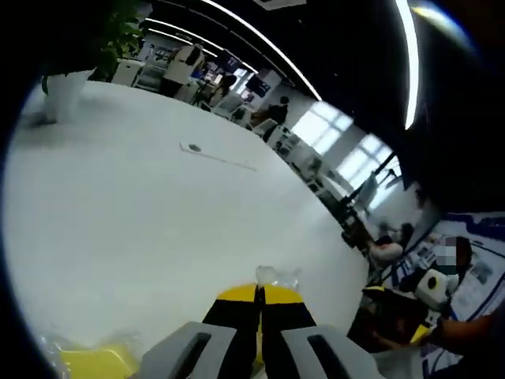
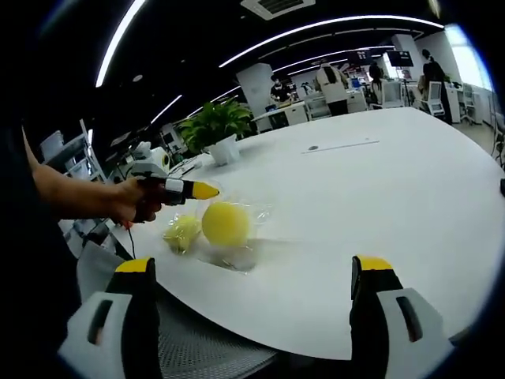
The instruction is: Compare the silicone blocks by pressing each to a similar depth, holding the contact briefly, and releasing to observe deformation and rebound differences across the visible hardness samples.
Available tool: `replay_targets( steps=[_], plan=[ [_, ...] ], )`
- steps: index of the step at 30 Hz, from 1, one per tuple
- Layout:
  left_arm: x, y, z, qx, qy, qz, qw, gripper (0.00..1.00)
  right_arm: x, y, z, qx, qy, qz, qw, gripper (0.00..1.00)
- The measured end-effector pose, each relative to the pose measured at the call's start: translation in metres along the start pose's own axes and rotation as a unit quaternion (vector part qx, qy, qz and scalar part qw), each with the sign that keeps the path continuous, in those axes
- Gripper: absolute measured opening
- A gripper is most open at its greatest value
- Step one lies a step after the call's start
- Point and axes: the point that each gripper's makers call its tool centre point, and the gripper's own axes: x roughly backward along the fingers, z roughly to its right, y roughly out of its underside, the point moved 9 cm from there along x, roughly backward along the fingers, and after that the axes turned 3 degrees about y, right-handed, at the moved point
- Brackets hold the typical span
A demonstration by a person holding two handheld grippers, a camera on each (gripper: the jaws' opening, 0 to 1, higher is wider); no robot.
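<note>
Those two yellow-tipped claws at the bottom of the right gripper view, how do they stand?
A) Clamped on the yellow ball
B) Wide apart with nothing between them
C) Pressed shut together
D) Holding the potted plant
B: the right gripper has its jaws far apart, with just white table between them; the yellow ball lies farther off.

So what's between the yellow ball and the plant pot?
Just bare white table. In the right gripper view nothing sits between the yellow ball and the plant pot. The left gripper pokes in near the ball.
</note>
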Motion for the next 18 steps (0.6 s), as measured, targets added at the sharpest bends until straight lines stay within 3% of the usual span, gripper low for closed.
replay_targets(
  steps=[4, 18],
  plan=[
    [0.002, -0.005, 0.011, -0.044, 0.014, -0.002, 0.9989, 0.00, 0.000, -0.005, -0.002, 0.005, -0.001, -0.002, 1.0000, 0.96],
    [0.013, -0.024, 0.026, -0.069, 0.034, 0.028, 0.9966, 0.00, -0.007, -0.018, -0.010, 0.030, -0.012, -0.008, 0.9994, 0.96]
  ],
)
